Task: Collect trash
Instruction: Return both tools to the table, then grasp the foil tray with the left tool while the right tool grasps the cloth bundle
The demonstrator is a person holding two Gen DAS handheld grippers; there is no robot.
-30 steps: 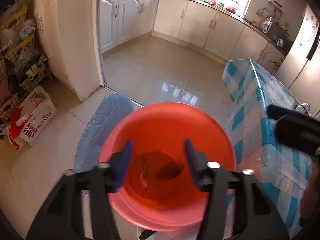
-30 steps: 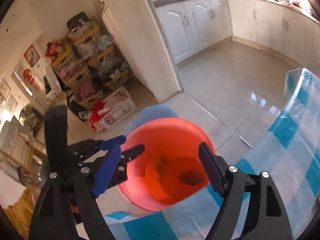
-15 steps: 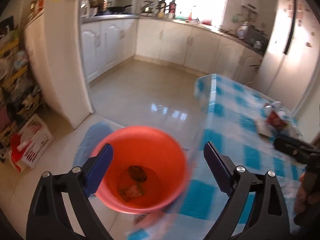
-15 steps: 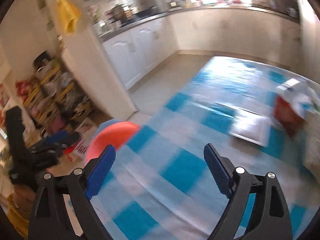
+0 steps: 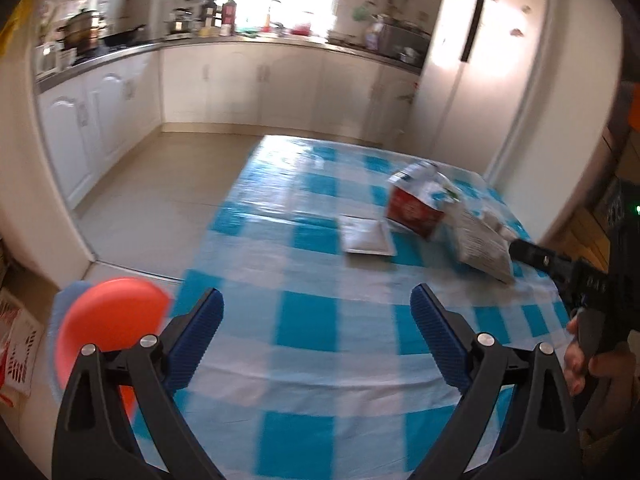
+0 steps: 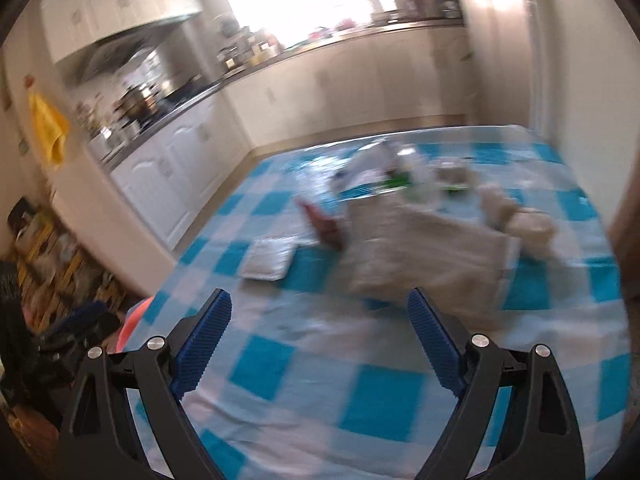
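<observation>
Swung away from orange bucket (image 5: 108, 320), now far left beside bench (image 5: 320, 320); both tongs (image 5: 316, 320) (image 6: 320, 320) just opened, empty. Approach trash pile (image 5: 416, 212) slowly, grip one piece firmly.

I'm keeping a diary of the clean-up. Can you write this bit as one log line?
left gripper: open, empty | right gripper: open, empty | both jaws just opened wider | trash pile: on checked table | red bucket: beside table
</observation>
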